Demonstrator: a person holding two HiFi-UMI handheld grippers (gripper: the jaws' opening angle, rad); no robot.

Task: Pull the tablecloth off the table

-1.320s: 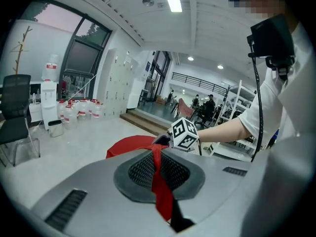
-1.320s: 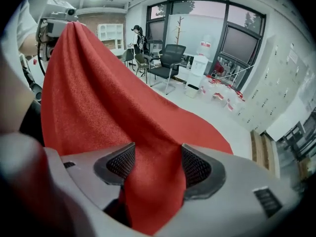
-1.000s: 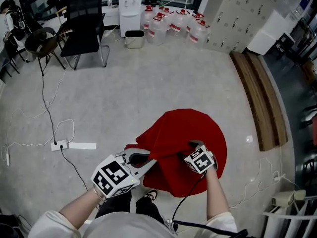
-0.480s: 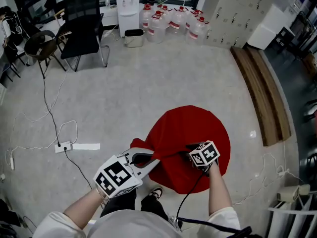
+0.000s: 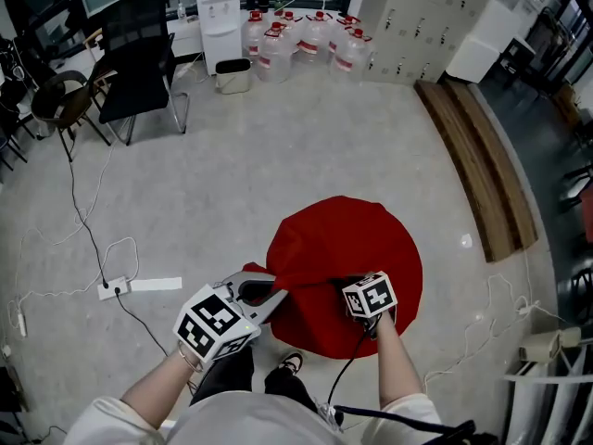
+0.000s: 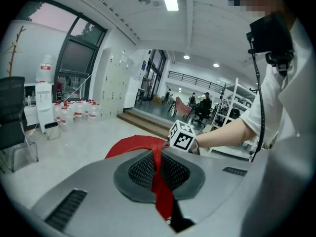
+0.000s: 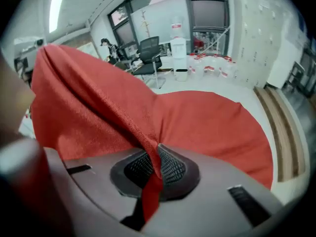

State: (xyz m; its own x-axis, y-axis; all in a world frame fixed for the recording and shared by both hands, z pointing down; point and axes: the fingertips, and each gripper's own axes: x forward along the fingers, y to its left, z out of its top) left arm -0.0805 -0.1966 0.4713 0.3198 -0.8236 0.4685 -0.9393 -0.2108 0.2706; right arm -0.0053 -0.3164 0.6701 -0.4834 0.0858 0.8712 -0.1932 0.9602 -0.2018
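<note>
Step in hand: grip taken. The left gripper [image 5: 274, 297] is clamped on the cloth [image 5: 357, 235] at the table's near edge. The right gripper [image 5: 352, 286] has just closed on a fold beside it. The cloth covers the table. Next, draw both grippers evenly away from the table.

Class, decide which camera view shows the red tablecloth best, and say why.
The head view: it looks down on the whole red tablecloth, showing its round outline and bunched near edge. The right gripper view shows a raised fold and part of the spread; the left gripper view shows a thin strip and a low sliver.
</note>
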